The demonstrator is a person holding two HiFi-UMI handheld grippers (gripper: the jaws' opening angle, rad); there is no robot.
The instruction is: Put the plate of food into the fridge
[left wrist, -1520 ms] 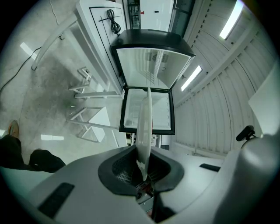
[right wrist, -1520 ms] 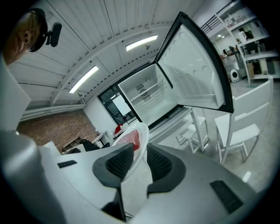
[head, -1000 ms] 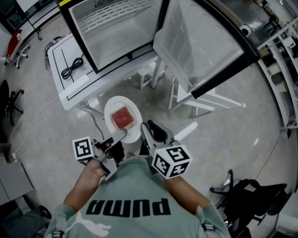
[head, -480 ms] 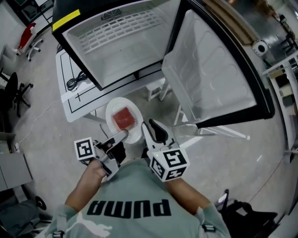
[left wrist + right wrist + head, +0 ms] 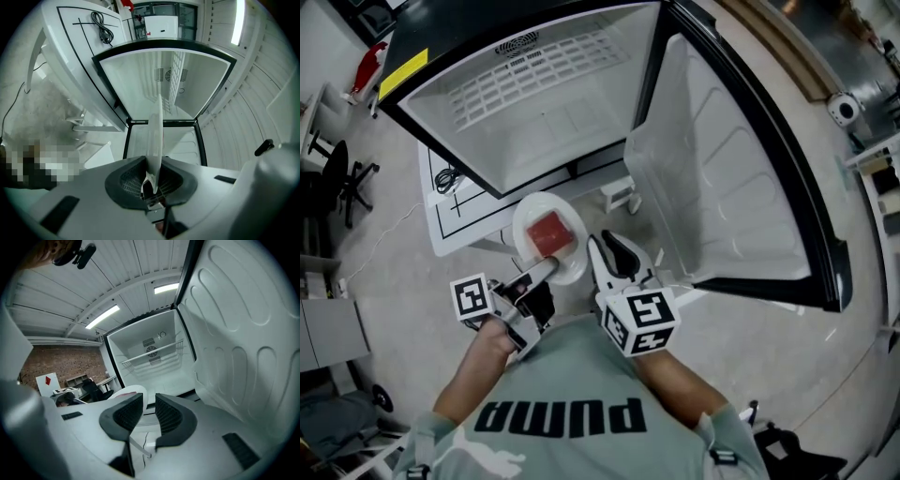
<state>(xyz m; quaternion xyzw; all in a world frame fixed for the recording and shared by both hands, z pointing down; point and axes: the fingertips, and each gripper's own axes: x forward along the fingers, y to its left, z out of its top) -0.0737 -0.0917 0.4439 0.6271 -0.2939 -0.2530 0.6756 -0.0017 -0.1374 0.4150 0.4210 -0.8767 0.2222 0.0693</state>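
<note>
Left tongs point(image 5: 154, 180): closed on the near rim of a round white plate point(image 5: 155, 126). The rim sits edge-on between the dark ribbed pads.
Right tongs point(image 5: 148, 405): narrowly apart, with nothing between them. In the head view they point(image 5: 612, 260) hang just right of the plate; contact cannot be confirmed.
Plate position: the plate point(image 5: 525, 223) is carried in the air by the left tongs point(image 5: 546, 271). It is short of the black-framed white fridge point(image 5: 534, 112) and not yet inside.
Risk, grip: the hold is a single pinch at one rim, with the rest of the plate unsupported. Any slip or twist would probably let the far edge droop.
Risk, load: the red square block of food point(image 5: 548, 232) lies loose. A tilt or a sudden stop could slide it off.
Risk, entry: the far rim could catch the fridge's lower frame if brought in too low.
Plate appearance: glossy, smooth and shallow, with a low raised edge; likely slippery against the pads. It appears roughly level.
Food appearance: flat, dark red, sitting near the plate's centre.
Fridge: the white-lined door point(image 5: 712, 187) is swung wide to the right. The interior is bare apart from a wire shelf point(image 5: 154, 354) at the back.
Counter point(image 5: 441, 220): white with black lines, below the fridge opening. A coiled black cable point(image 5: 444, 179) lies on it.
</note>
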